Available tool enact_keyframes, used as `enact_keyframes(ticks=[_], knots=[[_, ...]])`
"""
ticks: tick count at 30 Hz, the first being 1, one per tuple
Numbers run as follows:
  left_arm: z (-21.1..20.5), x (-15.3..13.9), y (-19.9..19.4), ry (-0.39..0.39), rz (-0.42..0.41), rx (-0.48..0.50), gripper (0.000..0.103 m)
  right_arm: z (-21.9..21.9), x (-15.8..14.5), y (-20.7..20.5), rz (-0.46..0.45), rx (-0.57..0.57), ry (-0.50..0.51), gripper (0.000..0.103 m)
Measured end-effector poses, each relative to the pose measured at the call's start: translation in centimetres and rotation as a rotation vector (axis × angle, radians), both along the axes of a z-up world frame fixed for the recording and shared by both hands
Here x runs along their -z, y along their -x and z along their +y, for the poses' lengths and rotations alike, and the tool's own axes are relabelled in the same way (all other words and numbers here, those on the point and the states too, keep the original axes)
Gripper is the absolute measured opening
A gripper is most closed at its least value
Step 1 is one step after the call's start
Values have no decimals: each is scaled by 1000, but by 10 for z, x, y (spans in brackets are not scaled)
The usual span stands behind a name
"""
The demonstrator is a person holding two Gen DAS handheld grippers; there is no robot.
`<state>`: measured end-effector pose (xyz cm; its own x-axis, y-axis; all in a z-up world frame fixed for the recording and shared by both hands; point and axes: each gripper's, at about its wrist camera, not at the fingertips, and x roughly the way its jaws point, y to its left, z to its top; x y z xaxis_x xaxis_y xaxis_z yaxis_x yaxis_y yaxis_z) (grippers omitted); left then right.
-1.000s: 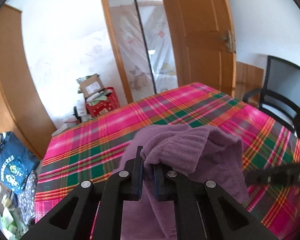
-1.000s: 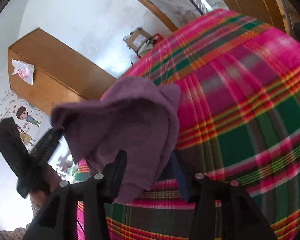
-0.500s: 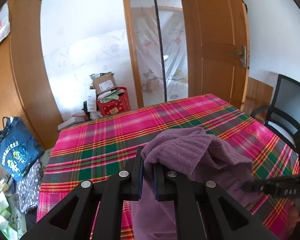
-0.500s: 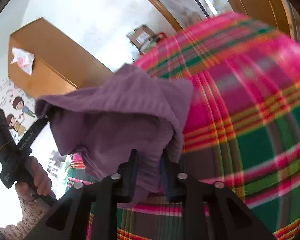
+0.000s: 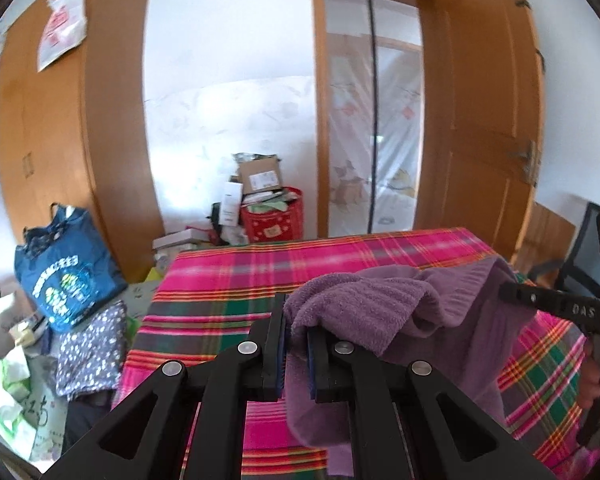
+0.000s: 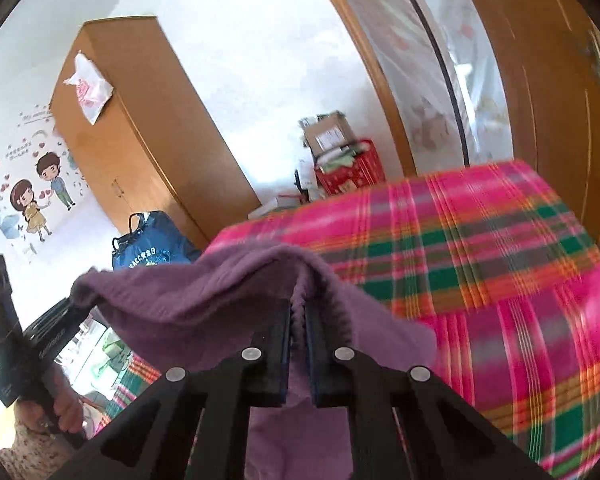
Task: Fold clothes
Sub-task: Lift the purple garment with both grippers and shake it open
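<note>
A purple knitted garment [image 5: 360, 312] hangs between both grippers above the table with the pink and green plaid cloth [image 5: 260, 272]. My left gripper [image 5: 296, 320] is shut on a bunched fold of it. In the right wrist view the garment [image 6: 204, 300] drapes over my right gripper [image 6: 297, 312], whose jaws are closing with a ribbed edge pinched between the pads. The right gripper [image 5: 504, 292] shows at the garment's right corner in the left view. The left gripper [image 6: 72, 304] holds the far left corner in the right view. The plaid cloth [image 6: 500, 260] lies beyond.
A black chair [image 5: 588, 248] stands at the table's right. On the floor to the left lie a blue bag [image 5: 60, 272], a red basket [image 5: 272, 224] with boxes, and loose clutter. A wooden wardrobe [image 5: 72, 140] and an open door [image 5: 484, 120] stand behind. A person's hand [image 6: 64, 404] grips the left tool.
The right gripper's jaws went from wide apart to pinched on the garment's edge. Both grippers rose and rolled, lifting the garment up off the table and spreading it between them.
</note>
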<state>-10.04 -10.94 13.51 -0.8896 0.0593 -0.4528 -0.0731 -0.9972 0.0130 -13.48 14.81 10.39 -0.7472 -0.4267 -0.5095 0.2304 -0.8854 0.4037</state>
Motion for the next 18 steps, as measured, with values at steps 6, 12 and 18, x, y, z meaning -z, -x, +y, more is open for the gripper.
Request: enact_keyframes(ticks=[6, 12, 18], knots=[[-29, 2, -8, -43, -14, -65, 8, -28, -16, 26, 41, -39, -53, 7], [-58, 3, -19, -110, -23, -131, 8, -60, -40, 49, 108, -72, -78, 7], [-86, -1, -29, -183, -23, -203, 8, -95, -64, 62, 178, -127, -98, 7]])
